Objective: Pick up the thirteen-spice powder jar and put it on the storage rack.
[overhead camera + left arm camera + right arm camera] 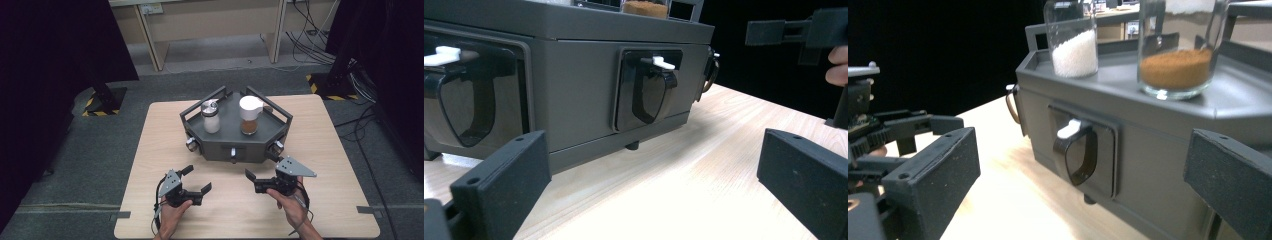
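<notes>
Both grippers hover low over the table [150,150] on the person's side of a dark grey hexagonal drawer unit [235,131], and everything they could reach for lies straight ahead of them, away from the person. The left gripper [196,179] has its jaws spread wide with nothing between them; in the left gripper view the front drawer's looped handle [651,90] with its white tab sits ahead and between the jaws, while a second handle [461,95] on the neighbouring face lies off to the left. The right gripper [253,180] is likewise spread and empty, pointing leftward toward the middle; its own view looks at the same front handle [1077,152] from the other side. Each handle hangs upright, its loop standing out from the drawer face, so a grasp would likely need the jaws to come in level and close across the loop. The two grippers seem about equally near the front drawer. On top of the unit stand a jar of white granules [210,116] and a jar of brown powder [249,115], apart from each other and inside the rail. Bare table separates the grippers from the drawer faces.
</notes>
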Action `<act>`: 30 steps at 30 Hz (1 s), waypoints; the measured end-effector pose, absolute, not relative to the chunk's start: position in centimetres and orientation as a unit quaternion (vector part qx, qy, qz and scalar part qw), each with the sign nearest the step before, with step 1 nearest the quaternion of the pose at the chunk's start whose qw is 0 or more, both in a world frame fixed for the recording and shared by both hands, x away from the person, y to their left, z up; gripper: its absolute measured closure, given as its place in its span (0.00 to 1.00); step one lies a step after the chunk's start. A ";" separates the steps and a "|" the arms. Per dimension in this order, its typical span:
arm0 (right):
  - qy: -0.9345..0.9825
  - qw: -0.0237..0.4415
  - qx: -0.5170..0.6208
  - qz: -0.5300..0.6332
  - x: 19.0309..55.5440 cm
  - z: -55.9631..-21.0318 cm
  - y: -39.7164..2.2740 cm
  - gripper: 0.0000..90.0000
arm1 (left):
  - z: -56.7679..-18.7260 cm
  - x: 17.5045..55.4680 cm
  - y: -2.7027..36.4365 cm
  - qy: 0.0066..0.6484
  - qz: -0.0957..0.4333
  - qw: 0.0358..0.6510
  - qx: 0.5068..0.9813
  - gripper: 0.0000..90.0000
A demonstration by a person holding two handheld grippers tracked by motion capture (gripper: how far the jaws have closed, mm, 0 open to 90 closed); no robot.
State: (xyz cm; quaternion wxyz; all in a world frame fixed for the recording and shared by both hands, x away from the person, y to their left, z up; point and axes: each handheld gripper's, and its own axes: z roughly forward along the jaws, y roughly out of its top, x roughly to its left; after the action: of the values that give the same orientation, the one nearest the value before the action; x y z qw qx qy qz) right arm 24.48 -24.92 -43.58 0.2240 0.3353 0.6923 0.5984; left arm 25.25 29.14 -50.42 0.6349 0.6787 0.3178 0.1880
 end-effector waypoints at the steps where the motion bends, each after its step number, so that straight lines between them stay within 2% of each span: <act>1: 0.693 0.224 0.335 0.597 24.4 -43.7 -24.9 0.02 | -50.4 25.3 29.1 0.318 0.188 0.635 0.679 0.00; 18: 0.703 0.209 0.334 0.592 24.0 -46.8 -25.2 0.02 | -50.5 25.3 29.3 0.323 0.188 0.637 0.675 0.00; 30: 0.705 0.213 0.328 0.592 23.5 -47.4 -25.1 0.02 | -50.6 25.3 29.4 0.324 0.189 0.637 0.674 0.00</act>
State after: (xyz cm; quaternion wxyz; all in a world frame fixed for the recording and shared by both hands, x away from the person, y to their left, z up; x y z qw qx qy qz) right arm 23.55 -25.06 -47.39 0.2126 0.3280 0.7048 0.5920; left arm 25.32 29.36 -50.58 0.6368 0.6739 0.3235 0.1892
